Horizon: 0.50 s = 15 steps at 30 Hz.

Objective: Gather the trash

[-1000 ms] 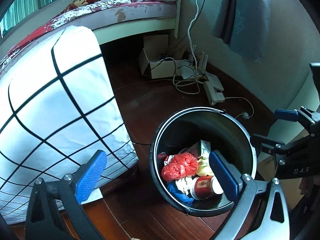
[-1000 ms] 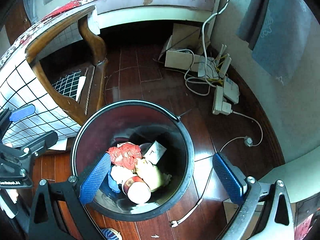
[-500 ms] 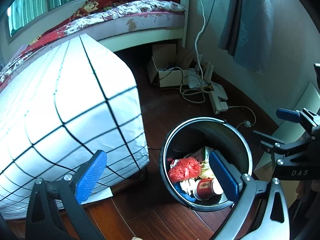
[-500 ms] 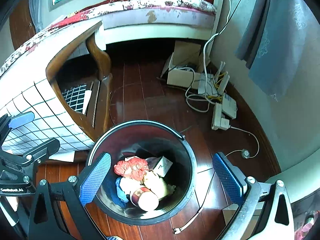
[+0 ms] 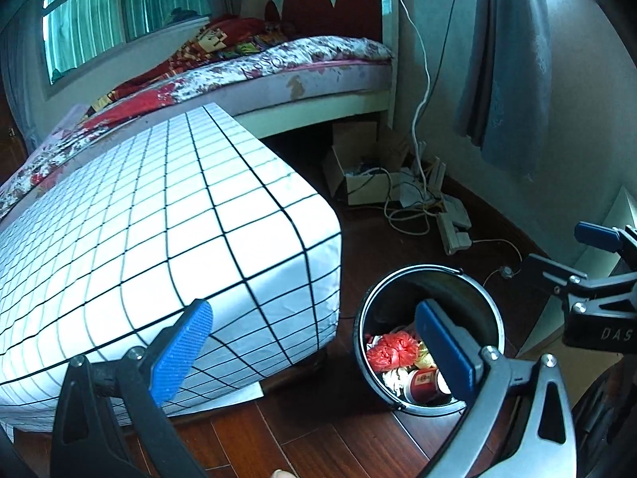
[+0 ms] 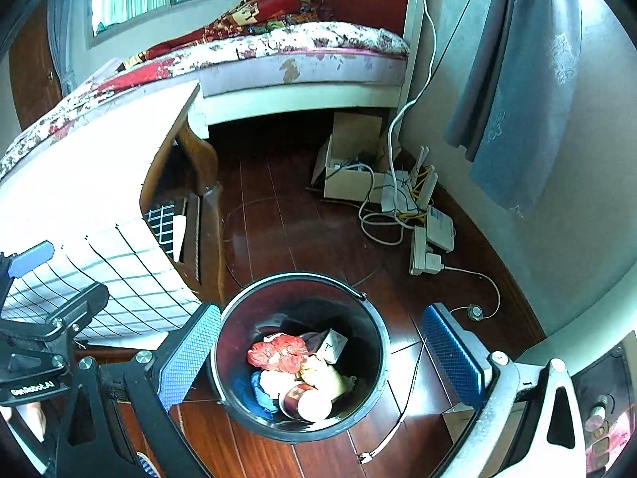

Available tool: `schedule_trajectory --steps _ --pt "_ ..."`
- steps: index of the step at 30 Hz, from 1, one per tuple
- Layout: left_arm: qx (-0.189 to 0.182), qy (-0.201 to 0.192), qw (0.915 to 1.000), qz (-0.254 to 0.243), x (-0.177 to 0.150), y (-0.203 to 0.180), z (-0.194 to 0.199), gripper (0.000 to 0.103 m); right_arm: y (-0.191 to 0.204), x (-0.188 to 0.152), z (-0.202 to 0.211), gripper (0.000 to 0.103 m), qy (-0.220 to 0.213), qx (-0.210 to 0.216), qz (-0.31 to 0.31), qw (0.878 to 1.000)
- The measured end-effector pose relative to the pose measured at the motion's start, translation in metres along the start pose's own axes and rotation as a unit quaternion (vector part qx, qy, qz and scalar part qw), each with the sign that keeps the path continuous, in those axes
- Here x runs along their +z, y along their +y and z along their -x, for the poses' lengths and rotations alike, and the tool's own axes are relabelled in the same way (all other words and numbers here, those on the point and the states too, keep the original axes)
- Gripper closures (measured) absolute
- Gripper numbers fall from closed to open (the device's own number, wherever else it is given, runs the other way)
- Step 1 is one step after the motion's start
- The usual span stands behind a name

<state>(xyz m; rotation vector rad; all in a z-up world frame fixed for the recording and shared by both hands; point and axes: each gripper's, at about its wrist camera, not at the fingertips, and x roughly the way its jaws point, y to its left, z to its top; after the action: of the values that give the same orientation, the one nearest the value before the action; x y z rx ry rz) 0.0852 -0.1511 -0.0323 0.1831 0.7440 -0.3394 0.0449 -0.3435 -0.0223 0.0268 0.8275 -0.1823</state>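
Right gripper [image 6: 318, 358] held above the black bin [image 6: 382, 362], jaws spread wide, nothing between the blue pads [image 6: 452, 352]; bin mouth framed between the two fingers in the right wrist view, so positioned directly over the opening. Left gripper [image 5: 314, 352] likewise wide open and empty, set off to the bin's left, with its left pad over the checked cloth [image 5: 159, 239] and its right pad over the bin's mouth. Both held clear of the rim, no contact noted. Trash [image 6: 294, 370] lying at the bottom of the bin: a crumpled red bag [image 6: 278, 352], a small grey carton [image 6: 332, 344], a red-labelled cup on its side [image 6: 308, 400], pale wrappers and something blue beneath. Judged as already collected, with empty jaws consistent with a finished drop or a search for more. Bin standing upright on the dark wooden floor [image 6: 274, 239], just beside the corner of the low cloth-covered table, near the wall side of the room. Cardboard box [image 6: 350, 175] and a tangle of white cables with a power strip [image 6: 422, 251] lying along the wall past the bin, below a grey curtain [image 6: 517, 79]; bed [image 6: 278, 59] beyond. Cables presumed household fittings, not trash. No loose litter discernible on the visible floor. Risk noted: a thin cable [image 6: 402, 410] running close past the bin's base, liable to snag if the bin is moved.
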Motion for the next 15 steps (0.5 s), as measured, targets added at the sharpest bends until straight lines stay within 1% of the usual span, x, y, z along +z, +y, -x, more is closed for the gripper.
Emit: schedule_trajectory --steps 6,15 --pt "0.015 -0.021 0.9996 0.015 0.005 0.011 0.029 0.001 0.012 0.010 0.031 0.001 -0.018 -0.003 -0.001 1.000" --pt "0.015 -0.049 0.9984 0.023 0.012 0.016 0.068 0.001 0.025 0.021 0.083 0.001 -0.057 -0.007 -0.006 0.998"
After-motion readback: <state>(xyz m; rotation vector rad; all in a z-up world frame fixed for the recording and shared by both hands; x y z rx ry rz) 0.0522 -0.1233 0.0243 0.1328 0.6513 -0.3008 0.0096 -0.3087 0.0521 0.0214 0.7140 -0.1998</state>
